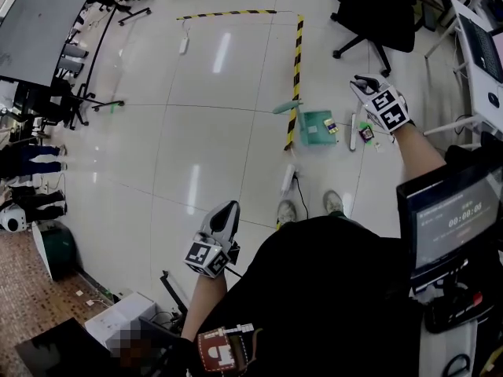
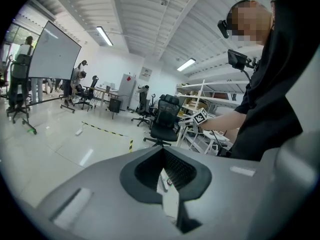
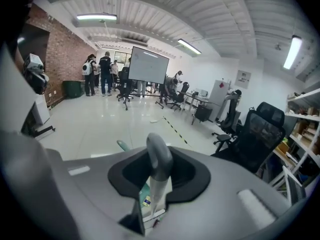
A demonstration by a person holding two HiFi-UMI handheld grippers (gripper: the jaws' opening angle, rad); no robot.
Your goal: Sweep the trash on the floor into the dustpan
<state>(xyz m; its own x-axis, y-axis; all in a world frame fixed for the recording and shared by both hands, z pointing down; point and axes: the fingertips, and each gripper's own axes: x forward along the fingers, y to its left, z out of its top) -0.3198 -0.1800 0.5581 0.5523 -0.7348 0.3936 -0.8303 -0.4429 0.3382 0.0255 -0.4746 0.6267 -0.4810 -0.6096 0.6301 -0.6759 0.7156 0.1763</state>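
Observation:
A green dustpan (image 1: 316,127) lies on the pale floor ahead of my feet, its handle (image 1: 286,107) pointing left. Small trash pieces (image 1: 331,126) (image 1: 366,133) lie just right of it. My right gripper (image 1: 365,82) hovers above that spot, shut on the broom's grey handle top (image 3: 159,159); its white stick (image 3: 151,196) runs down toward the dustpan (image 3: 144,190) and a yellow scrap (image 3: 146,202). My left gripper (image 1: 226,213) is held low near my body, far from the dustpan, jaws together with nothing between them (image 2: 162,153).
Yellow-black tape (image 1: 297,53) marks the floor beside the dustpan. A white power strip with cable (image 1: 288,177) lies near my shoes (image 1: 286,210). A black office chair (image 1: 377,14) and white desk (image 1: 481,49) stand at the far right; a screen (image 1: 448,220) sits close on my right.

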